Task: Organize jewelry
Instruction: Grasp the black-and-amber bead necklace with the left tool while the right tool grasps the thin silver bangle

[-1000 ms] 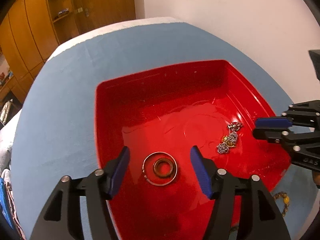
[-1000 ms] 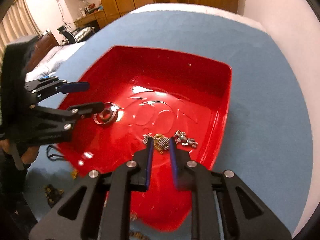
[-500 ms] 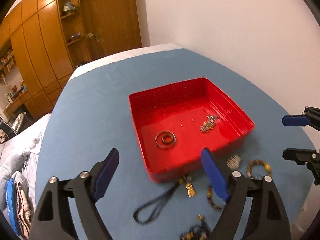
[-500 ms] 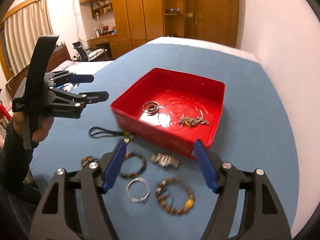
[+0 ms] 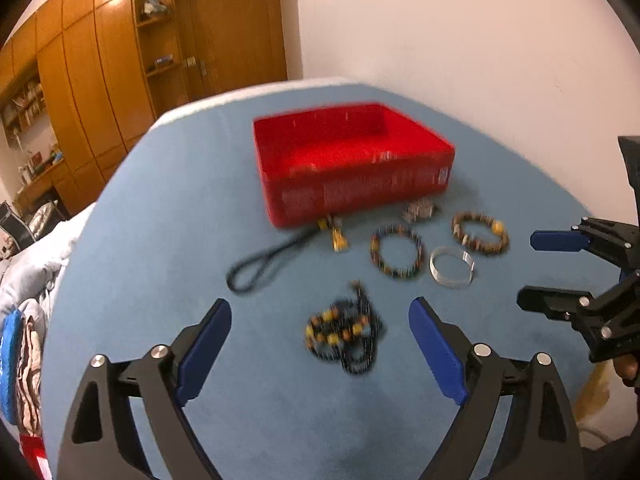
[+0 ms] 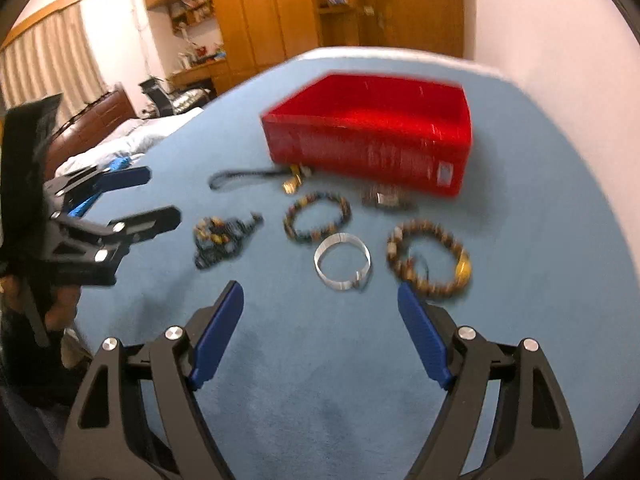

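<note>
Now both grippers, left (image 5: pixel 320 354) and right (image 6: pixel 320 328), have just been opening and stand wide, nothing between them. Bracelets (image 6: pixel 428 258) lie loose on the blue table (image 6: pixel 320 380) before the red tray (image 6: pixel 372 136) near its far edge.

The counter (image 5: pixel 168 240) is covered in a matt blue cloth with a soft, felt-like nap. On it stands a red tray (image 5: pixel 360 188) of glossy plastic, its walls catching highlights. Beside it lies a silver bangle (image 6: pixel 342 266) of smooth, bright metal, a brown beaded bracelet (image 6: pixel 430 262) with a polished yellow bead, a dark multicoloured bead bracelet (image 6: pixel 316 218), a black cord loop (image 5: pixel 264 264) of matt string, and a heap of dark and amber beads (image 5: pixel 346 332). Both grippers' frames are matt black plastic with shiny metal pins and blue pads. The wardrobes (image 5: pixel 92 92) behind are varnished, glossy wood.
</note>
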